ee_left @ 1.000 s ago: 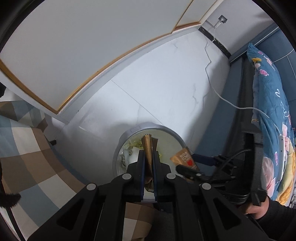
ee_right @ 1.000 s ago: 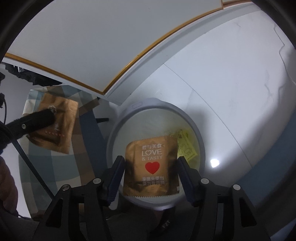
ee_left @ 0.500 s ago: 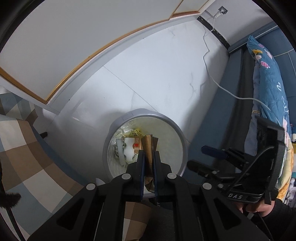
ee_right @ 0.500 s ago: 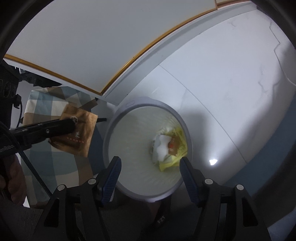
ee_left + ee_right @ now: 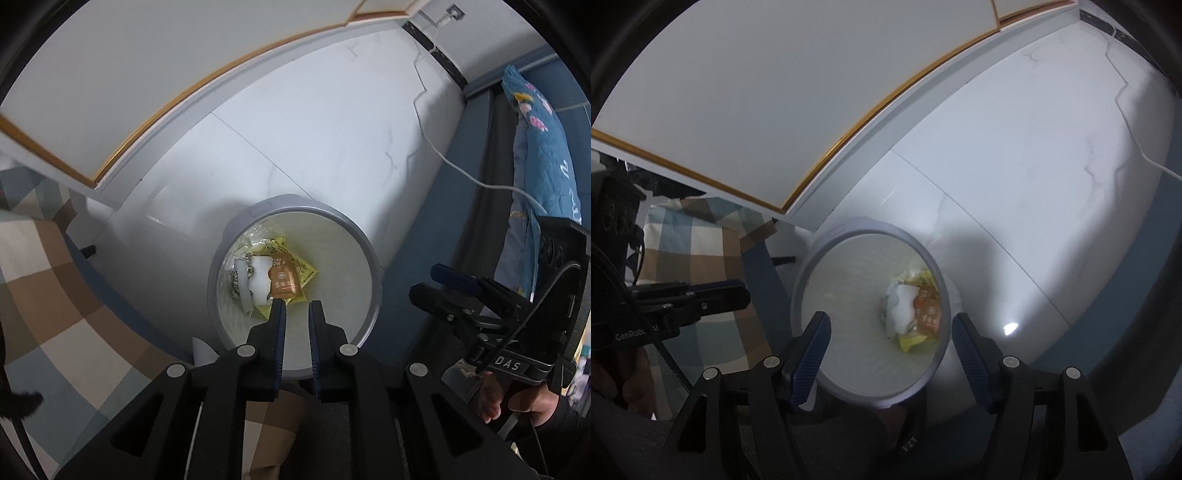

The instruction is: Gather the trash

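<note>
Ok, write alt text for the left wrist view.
The left gripper, fingers slightly apart and empty, hangs over a round grey trash bin holding brown, yellow and white wrappers. The right gripper sits at right, above white floor tiles.

Left gripper (image 5: 296, 309) fingers slightly parted, empty; right gripper (image 5: 891, 334) fingers spread wide, empty.

A: What's the bin like?

B: A round grey-rimmed trash bin (image 5: 369, 258) with a pale liner, standing upright on the white floor.

A: And inside?

B: At its bottom lies a brown snack packet (image 5: 282, 282), flat, face up, on top of yellow wrappers (image 5: 306, 273), touching a crumpled white wad (image 5: 258, 280) beside it.
</note>
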A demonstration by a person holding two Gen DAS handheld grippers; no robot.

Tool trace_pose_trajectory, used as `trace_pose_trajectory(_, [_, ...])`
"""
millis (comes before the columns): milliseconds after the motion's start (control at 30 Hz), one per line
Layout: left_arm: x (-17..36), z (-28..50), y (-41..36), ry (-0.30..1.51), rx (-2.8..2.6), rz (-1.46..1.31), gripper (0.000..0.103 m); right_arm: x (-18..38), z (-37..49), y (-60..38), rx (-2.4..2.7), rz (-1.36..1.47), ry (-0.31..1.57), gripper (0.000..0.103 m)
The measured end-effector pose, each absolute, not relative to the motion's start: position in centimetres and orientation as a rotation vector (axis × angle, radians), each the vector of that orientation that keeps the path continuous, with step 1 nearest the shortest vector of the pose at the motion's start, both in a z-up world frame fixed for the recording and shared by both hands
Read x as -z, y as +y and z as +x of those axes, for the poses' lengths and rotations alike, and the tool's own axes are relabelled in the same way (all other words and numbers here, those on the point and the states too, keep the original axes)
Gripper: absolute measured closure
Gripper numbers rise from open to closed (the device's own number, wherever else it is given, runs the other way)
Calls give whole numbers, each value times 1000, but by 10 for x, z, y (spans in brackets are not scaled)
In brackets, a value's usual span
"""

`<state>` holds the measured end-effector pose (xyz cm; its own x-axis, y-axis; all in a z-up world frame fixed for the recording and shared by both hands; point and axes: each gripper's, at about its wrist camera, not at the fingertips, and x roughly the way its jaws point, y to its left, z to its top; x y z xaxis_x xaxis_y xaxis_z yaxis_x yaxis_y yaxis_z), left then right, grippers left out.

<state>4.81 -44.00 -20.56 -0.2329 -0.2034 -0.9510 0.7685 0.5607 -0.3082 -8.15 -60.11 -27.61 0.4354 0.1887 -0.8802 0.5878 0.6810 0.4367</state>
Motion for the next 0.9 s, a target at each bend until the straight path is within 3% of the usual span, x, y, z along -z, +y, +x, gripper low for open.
trace_pose_trajectory(300, [171,53,-425,1357,880,484,65,249,-81,-600,287,816,1060,29])
trace_pose_trajectory(633, [148,55,-413,1240,833,459,59,223,-75,-591,259,773,1028,21])
trace_pose_trajectory(800, [143,53,-408,1219,823,453,37,213,-75,-587,260,744,1008,16])
trace_pose_trajectory(900, [140,50,-406,1210,814,467,35,208,-76,-586,263,738,999,15])
